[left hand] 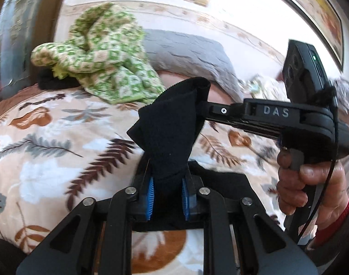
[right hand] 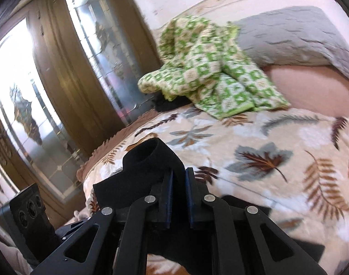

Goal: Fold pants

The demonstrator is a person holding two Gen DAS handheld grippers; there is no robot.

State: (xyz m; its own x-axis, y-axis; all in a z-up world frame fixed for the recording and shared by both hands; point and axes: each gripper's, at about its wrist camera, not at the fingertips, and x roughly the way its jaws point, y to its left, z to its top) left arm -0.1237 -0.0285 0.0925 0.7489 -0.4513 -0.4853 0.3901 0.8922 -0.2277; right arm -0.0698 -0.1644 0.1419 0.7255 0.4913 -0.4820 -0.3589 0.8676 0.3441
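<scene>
The black pants are held up above the bed, with the elastic waistband bunched between both grippers. My left gripper is shut on the black fabric, which rises from between its blue pads. My right gripper comes in from the right in the left wrist view and is shut on the upper edge of the same fabric. In the right wrist view my right gripper clamps the black pants, whose waistband curls up to the left. The rest of the pants hangs below, mostly hidden.
The bed has a leaf-patterned bedspread. A crumpled green and cream checked blanket and a grey pillow lie at the far end. A wooden wardrobe with mirrored doors stands left of the bed.
</scene>
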